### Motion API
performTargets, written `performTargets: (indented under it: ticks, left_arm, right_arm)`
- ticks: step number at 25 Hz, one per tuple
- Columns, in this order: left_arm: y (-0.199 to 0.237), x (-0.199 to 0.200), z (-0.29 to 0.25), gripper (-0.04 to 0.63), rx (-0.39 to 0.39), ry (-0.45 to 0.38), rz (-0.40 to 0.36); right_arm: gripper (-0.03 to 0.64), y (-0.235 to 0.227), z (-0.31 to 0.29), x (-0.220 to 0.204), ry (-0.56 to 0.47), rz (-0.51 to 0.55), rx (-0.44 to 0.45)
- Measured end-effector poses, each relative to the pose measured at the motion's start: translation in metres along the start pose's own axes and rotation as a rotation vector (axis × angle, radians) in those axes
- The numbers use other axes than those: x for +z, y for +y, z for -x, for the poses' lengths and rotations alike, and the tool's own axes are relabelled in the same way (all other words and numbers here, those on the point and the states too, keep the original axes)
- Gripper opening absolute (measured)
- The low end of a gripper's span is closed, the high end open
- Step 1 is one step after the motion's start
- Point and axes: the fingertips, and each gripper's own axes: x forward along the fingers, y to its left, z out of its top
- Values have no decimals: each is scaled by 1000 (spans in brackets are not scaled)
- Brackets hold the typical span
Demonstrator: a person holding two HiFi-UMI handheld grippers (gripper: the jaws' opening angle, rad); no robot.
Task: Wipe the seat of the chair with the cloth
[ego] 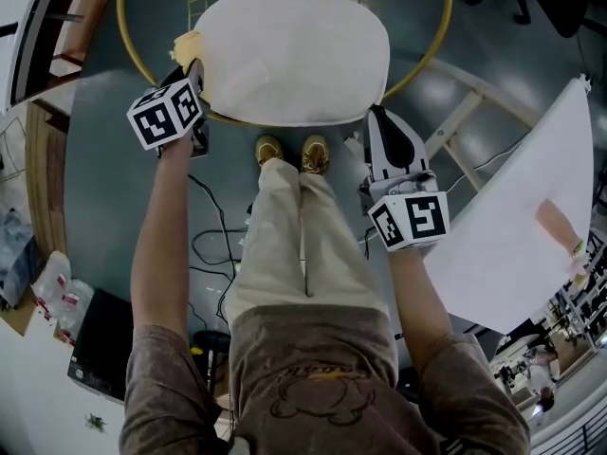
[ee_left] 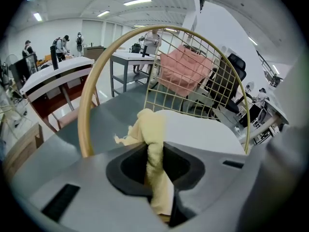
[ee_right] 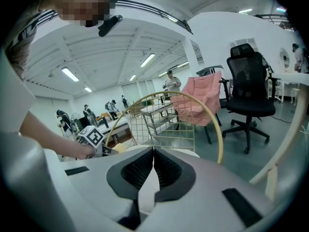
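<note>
The chair's white cushioned seat point(ego: 289, 55) lies inside a round gold frame point(ego: 128, 45). My left gripper point(ego: 194, 74) is at the seat's left edge, shut on a yellow cloth point(ego: 187, 45) that bunches out past its tips. In the left gripper view the cloth point(ee_left: 152, 129) runs between the jaws of my left gripper point(ee_left: 154, 153), in front of the seat point(ee_left: 203, 129). My right gripper point(ego: 379, 117) hovers at the seat's front right corner. Its jaws meet with nothing between them in the right gripper view point(ee_right: 153, 153).
A pink fabric point(ee_left: 183, 71) hangs on the chair's wire backrest. A large white panel point(ego: 531, 216) leans at the right, and cables point(ego: 213, 245) lie on the grey floor. A black office chair point(ee_right: 251, 91) stands beyond. My shoes point(ego: 289, 152) are just before the seat.
</note>
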Motion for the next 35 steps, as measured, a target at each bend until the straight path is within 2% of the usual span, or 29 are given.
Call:
performTargets:
  ticks: [10,24,31,35]
  left_arm:
    - [-24,-12,-13,75,-18,22,8]
    - [-121,-26,-46,75,-190,65,-15]
    - [-165,-41,-58,75,-245,92,-15]
    - [-197,-52,-63,75,-293,109,-41]
  right_arm:
    - [28,-3,3,-7,10,-4,-5]
    - [28,-16,15,-4,-13,-32,-40]
    - [28,-27,25,-3,-24,-31,-54]
    - [28,-33,31,-7,-24,-44,-72]
